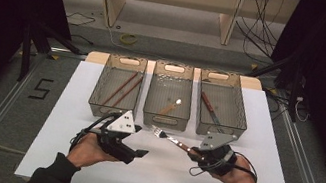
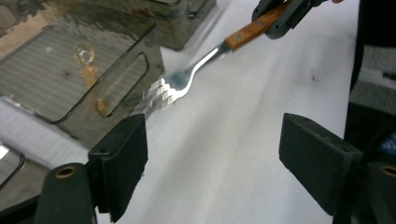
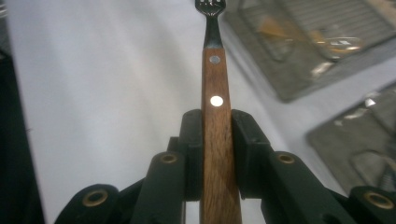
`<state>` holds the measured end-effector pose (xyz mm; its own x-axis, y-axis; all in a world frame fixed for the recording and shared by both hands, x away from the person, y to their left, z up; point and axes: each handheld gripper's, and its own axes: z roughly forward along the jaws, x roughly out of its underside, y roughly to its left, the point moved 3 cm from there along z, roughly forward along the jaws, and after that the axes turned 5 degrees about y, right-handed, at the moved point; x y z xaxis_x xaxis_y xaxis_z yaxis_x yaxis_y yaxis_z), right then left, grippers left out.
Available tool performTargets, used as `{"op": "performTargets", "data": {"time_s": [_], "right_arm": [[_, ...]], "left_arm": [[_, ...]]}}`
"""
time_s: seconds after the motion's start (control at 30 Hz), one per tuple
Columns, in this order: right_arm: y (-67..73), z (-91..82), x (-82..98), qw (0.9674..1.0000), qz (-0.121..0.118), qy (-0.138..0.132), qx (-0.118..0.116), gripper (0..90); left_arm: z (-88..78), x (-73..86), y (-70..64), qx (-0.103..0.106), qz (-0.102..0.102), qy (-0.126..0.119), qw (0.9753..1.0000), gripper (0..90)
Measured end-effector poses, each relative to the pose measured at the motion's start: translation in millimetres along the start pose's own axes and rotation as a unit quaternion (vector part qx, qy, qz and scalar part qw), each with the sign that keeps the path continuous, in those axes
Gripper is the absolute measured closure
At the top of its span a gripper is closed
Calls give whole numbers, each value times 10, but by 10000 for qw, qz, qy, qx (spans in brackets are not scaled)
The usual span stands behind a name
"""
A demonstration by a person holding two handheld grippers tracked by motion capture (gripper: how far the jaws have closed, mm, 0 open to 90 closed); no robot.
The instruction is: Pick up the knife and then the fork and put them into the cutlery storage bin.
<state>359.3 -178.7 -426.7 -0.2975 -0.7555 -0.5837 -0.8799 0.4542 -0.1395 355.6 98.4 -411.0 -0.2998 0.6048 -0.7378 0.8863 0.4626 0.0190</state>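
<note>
Right now right gripper [image 1: 196, 154] jaws clamped on the wooden handle of the fork [image 1: 169, 138], pads pressing both sides of the handle in the right gripper view [image 3: 216, 140], tines pointing away from the jaws. Left gripper [image 1: 140, 153] jaws wide apart, nothing between them, just white mat [image 2: 224, 154] seen through the gap; fork head [image 2: 175, 86] lies ahead of them, past the left jaw

Landmark = middle bin [image 1: 169, 95]. Fork is held just in front of the middle bin, off the mat, tines toward the bin's near left corner, handle running back to the right gripper. Left gripper sits in front of the left bin [image 1: 117, 86], left of the fork. Middle bin holds a wooden-handled spoon [image 1: 169, 107]; left bin, left of the middle bin, holds chopsticks [image 1: 123, 89]; right bin [image 1: 222, 104] holds a knife [image 1: 210, 107]. All three bins sit side by side on the mat's far edge
</note>
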Motion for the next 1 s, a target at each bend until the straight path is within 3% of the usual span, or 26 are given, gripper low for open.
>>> {"op": "performTargets", "data": {"time_s": [0.27, 0.5, 0.6, 0.77, 1.0], "right_arm": [[-308, -159, 15, 9980, 426, -228, 399, 762], [-601, -260, 3, 9934, 796, -398, 721, 761], [-740, -291, -8, 9907, 956, -461, 857, 761], [-955, -286, 1, 9849, 1301, -535, 1013, 761], [-1219, -238, 31, 9751, 1767, -488, 1251, 761]], "left_arm": [[-41, 213, 132, -89, -659, -454, 9968, 214], [-14, 404, 215, -239, -996, -575, 9931, 210], [0, 469, 241, -266, -1031, -513, 9930, 210], [-10, 551, 288, -324, -1202, -608, 9904, 210], [-35, 638, 327, -324, -1348, -646, 9882, 209]]}}
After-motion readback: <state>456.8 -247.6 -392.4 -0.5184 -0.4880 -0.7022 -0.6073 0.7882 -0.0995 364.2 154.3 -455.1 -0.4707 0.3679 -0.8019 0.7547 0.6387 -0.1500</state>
